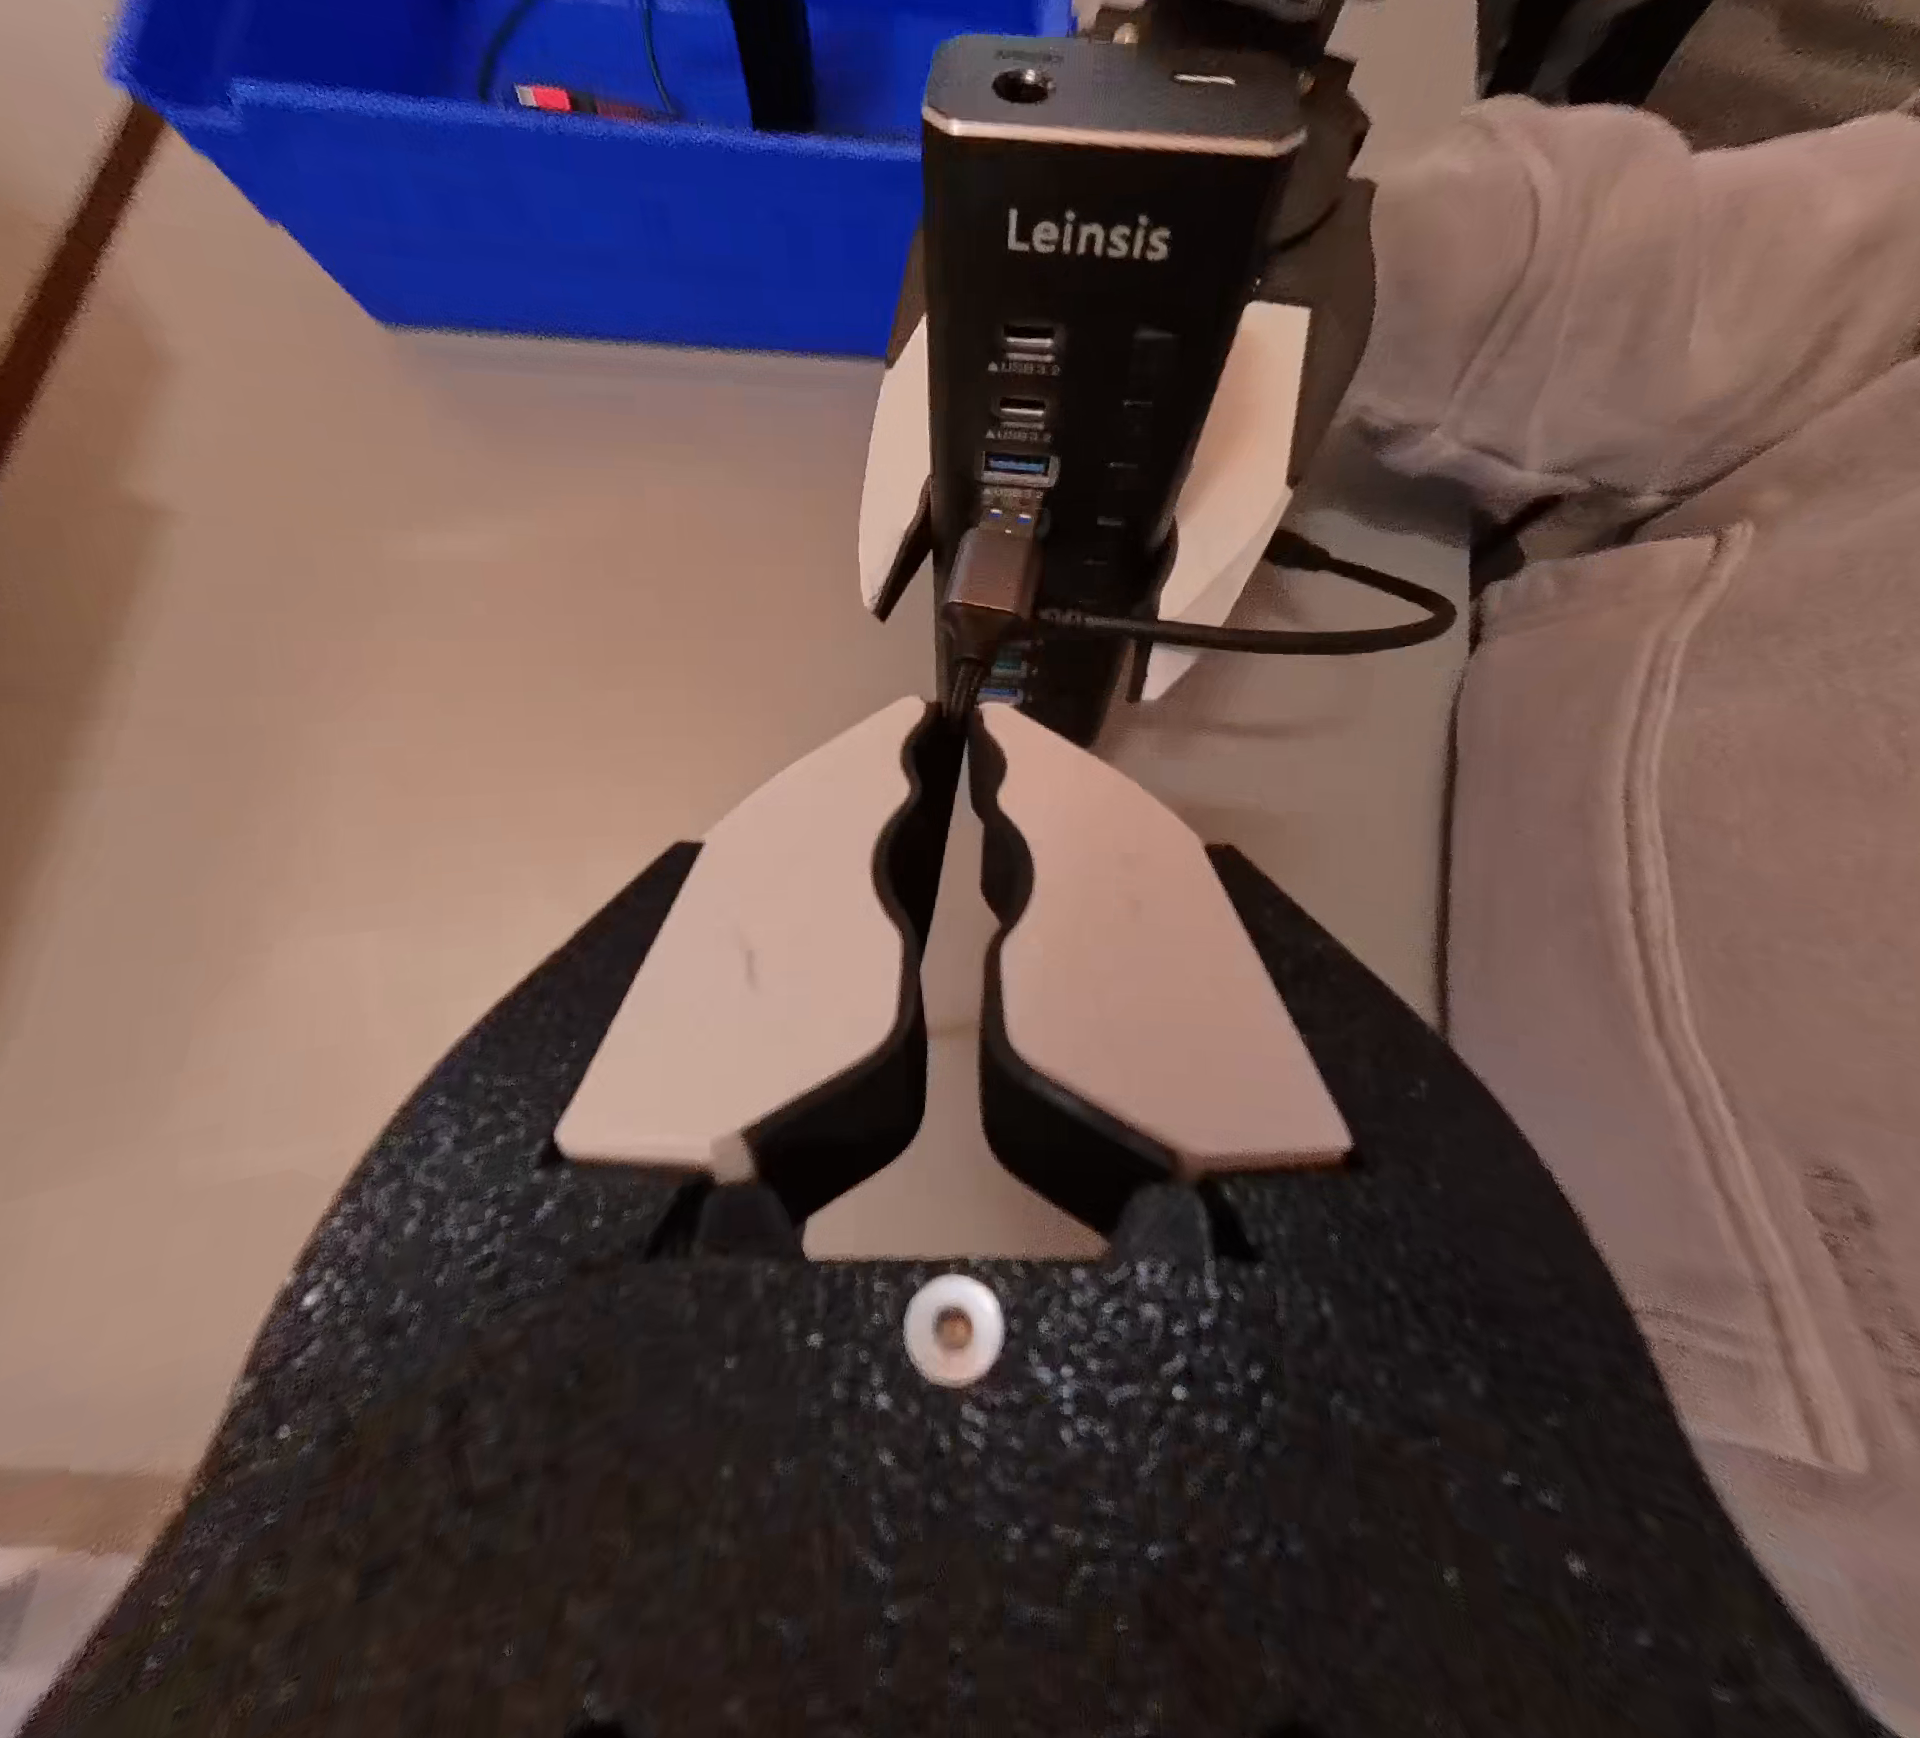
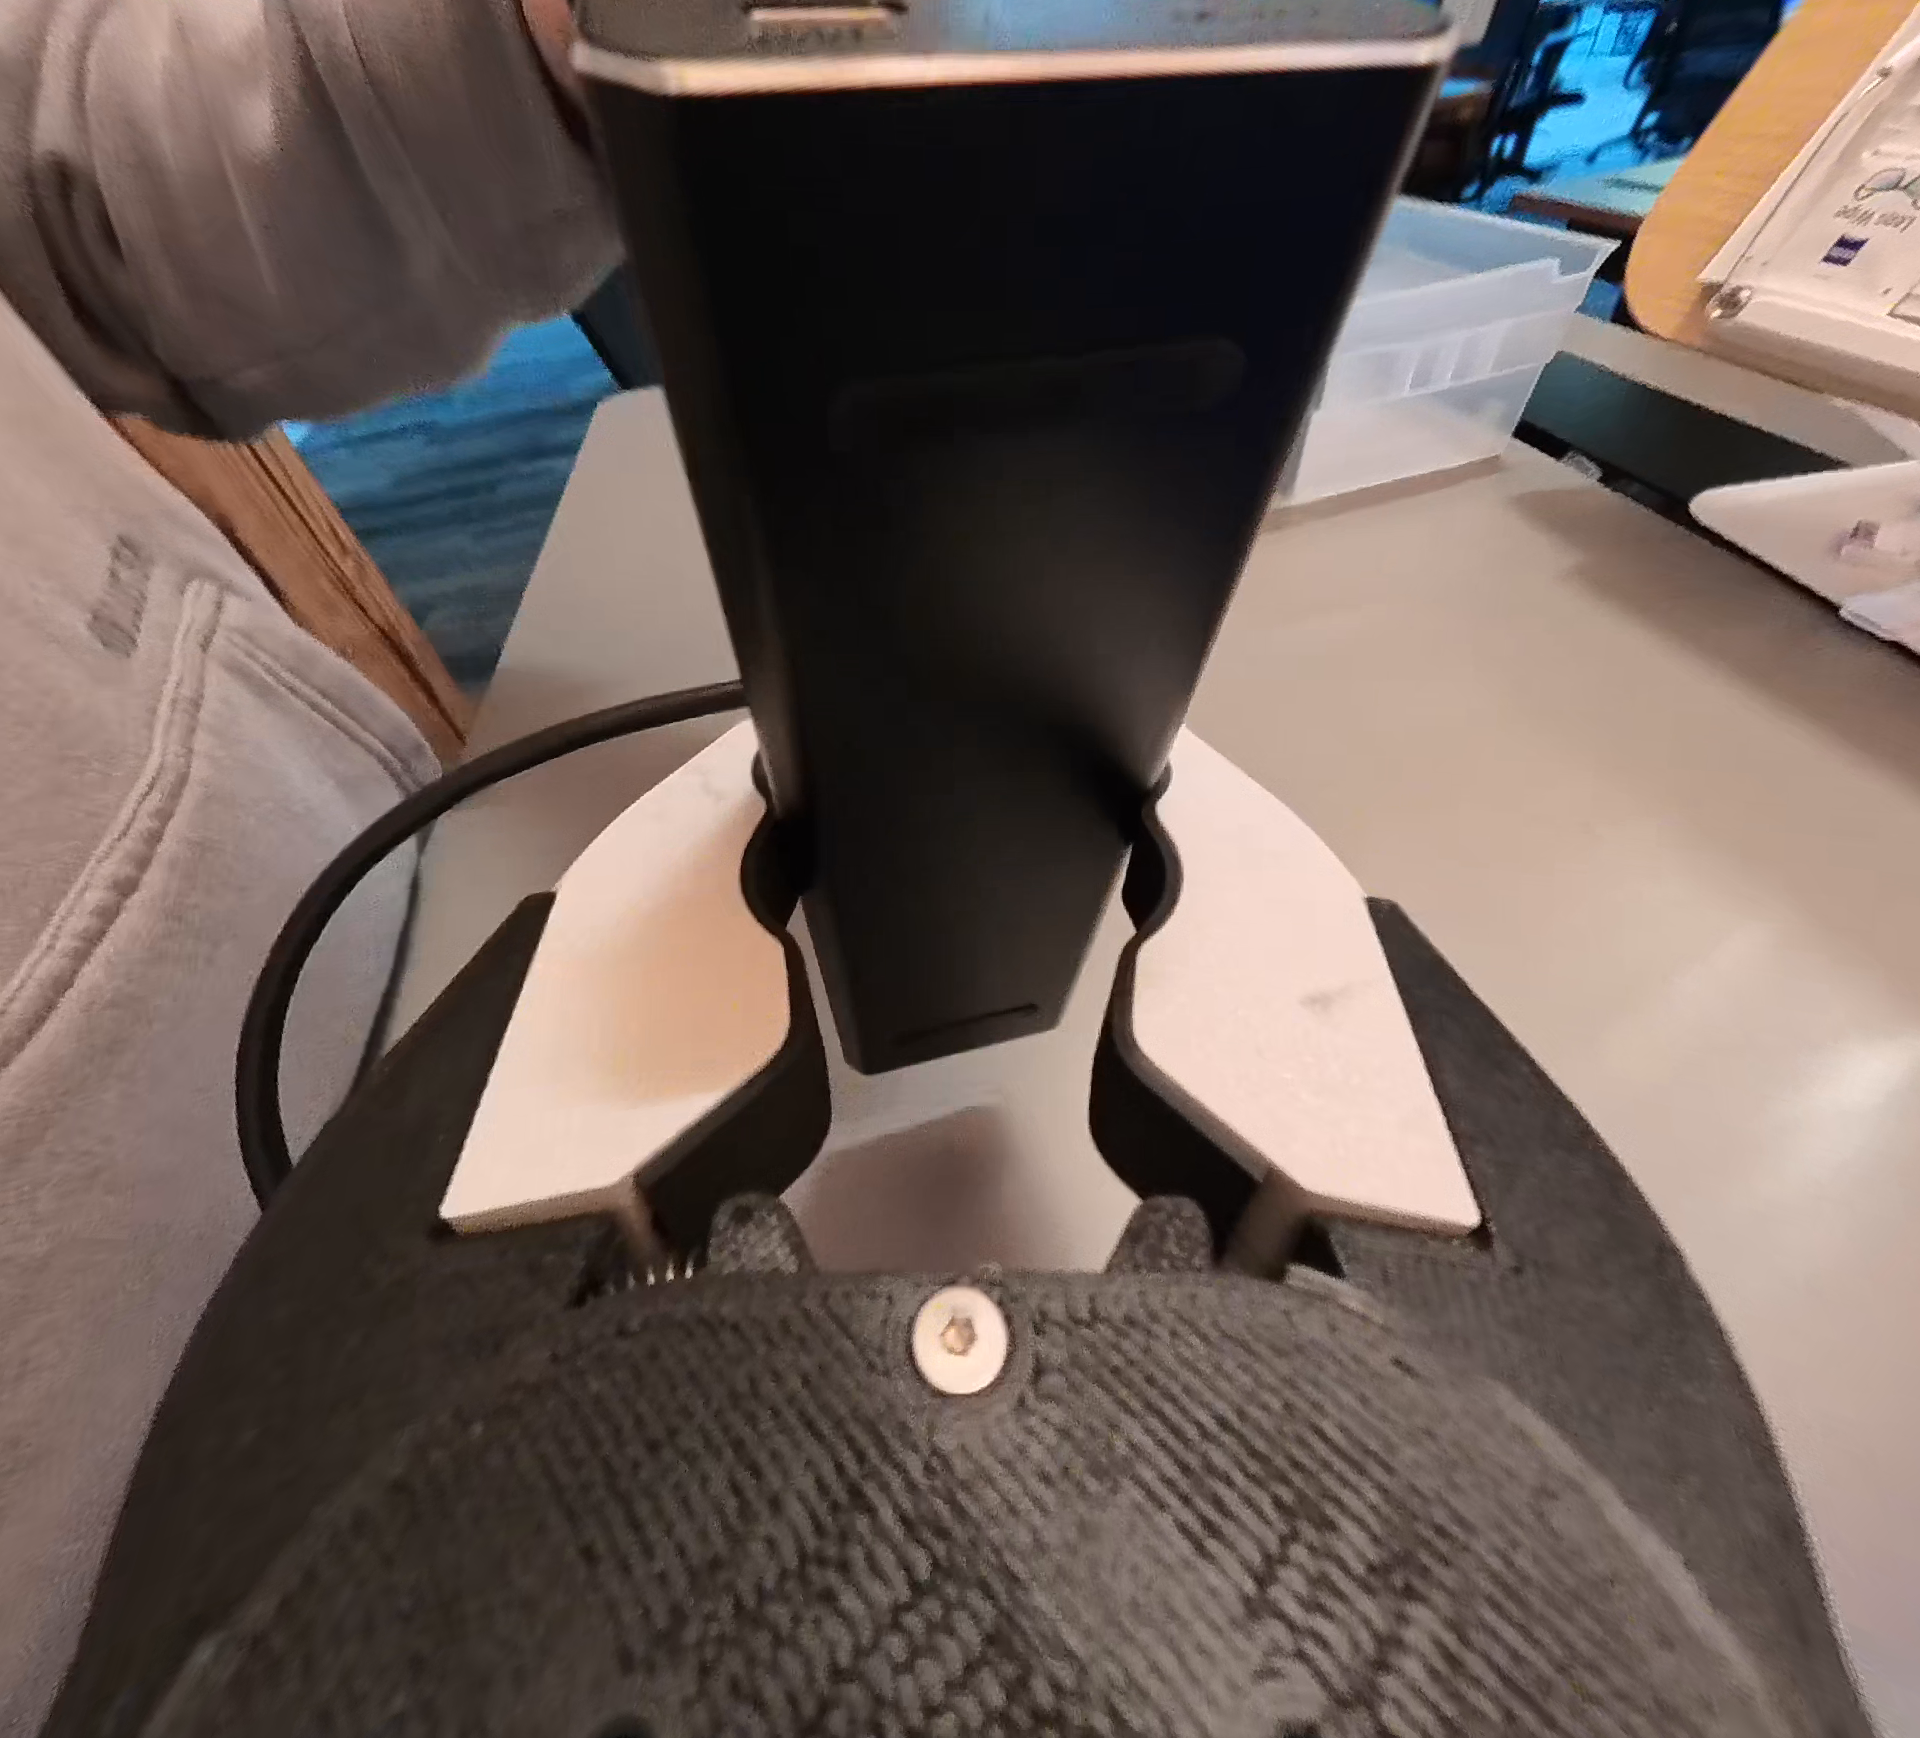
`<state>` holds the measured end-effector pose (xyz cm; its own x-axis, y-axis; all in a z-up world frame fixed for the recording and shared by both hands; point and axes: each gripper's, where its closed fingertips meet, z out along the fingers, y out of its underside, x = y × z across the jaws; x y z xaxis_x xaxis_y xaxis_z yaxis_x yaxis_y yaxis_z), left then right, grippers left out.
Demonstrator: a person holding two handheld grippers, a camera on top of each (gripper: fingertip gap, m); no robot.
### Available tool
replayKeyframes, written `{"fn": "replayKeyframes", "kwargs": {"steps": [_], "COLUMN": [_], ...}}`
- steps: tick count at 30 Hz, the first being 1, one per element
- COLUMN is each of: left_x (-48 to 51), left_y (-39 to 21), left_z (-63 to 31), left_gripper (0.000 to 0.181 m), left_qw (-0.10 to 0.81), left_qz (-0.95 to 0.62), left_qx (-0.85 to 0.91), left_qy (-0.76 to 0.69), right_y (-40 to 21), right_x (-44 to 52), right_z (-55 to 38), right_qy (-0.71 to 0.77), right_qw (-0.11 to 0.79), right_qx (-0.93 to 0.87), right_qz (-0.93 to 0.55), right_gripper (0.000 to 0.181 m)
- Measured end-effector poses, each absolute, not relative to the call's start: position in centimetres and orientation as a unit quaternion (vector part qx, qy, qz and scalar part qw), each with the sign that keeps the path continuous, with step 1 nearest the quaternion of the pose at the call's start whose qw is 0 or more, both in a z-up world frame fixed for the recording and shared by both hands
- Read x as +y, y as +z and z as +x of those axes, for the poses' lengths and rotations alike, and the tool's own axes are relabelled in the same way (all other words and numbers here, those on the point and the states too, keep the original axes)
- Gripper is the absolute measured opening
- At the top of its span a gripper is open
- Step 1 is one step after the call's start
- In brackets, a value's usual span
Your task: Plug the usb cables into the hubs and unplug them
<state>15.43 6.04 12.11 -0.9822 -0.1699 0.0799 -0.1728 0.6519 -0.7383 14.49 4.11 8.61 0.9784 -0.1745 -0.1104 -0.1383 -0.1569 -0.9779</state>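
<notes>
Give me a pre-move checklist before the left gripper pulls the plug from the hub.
1. Right gripper clamps the hub on both sides: ok.
2. Left gripper shut on the cable just behind the plug: ok, but it holds the cord, not the plug body.
3. Plug seated in a port on the hub's face: ok.
4. Cable slack: ok, a loose loop hangs beside the hub.
5. Pull path back toward the left gripper free of things: ok.
6. Hub's lower end resting on the table: cannot tell.
</notes>
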Motion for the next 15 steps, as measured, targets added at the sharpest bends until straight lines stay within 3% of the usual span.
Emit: {"fn": "replayKeyframes", "kwargs": {"steps": [6, 11, 15], "left_x": [4.8, 5.0, 5.2], "left_y": [13.6, 13.2, 12.6], "left_z": [15.2, 14.8, 14.3], "left_gripper": [0.007, 0.021, 0.019], "left_qw": [0.021, 0.009, 0.008], "left_qz": [0.099, 0.085, 0.074], "left_qx": [-0.84, -0.853, -0.869], "left_qy": [0.533, 0.515, 0.489], "right_y": [9.6, 9.8, 10.0], "right_x": [4.7, 5.1, 5.1], "right_z": [14.2, 13.9, 14.0], "right_qy": [-0.008, -0.007, -0.008], "right_qw": [0.661, 0.659, 0.661], "right_qx": [0.099, 0.09, 0.088], "right_qz": [-0.744, -0.747, -0.745], "right_gripper": [0.063, 0.063, 0.063]}}
